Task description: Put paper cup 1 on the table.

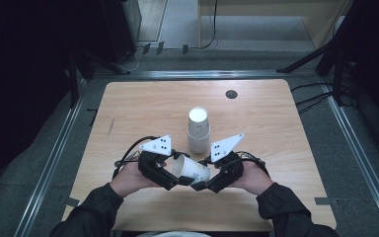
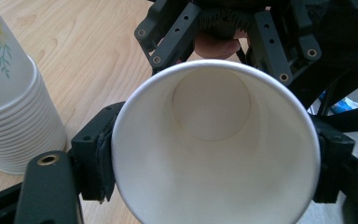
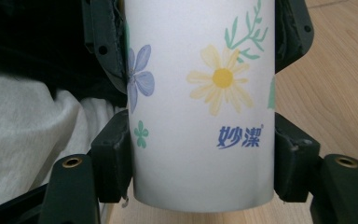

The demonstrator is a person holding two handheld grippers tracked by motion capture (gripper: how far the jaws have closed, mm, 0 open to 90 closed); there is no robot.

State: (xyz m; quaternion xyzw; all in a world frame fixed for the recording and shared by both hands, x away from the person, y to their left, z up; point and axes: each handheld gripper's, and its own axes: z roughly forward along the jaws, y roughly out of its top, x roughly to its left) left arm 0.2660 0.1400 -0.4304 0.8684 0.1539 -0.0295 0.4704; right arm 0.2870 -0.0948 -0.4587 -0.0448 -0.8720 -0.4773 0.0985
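The paper cup (image 1: 191, 169) lies tilted on its side just above the counter (image 1: 128, 108), held between both grippers near the person's edge. The left gripper (image 1: 176, 181) has its jaws closed on the rim end, the right gripper (image 1: 197, 185) clamps the base end. The stack of cups (image 1: 198, 131) stands upright just behind.

White paper cup (image 3: 200, 107) w/ yellow & blue flowers, green sprigs, blue lettering; black fingers (image 3: 114, 163).

Left gripper (image 1: 176, 183) and right gripper (image 1: 201, 184) meet tip to tip, jaws clamped.
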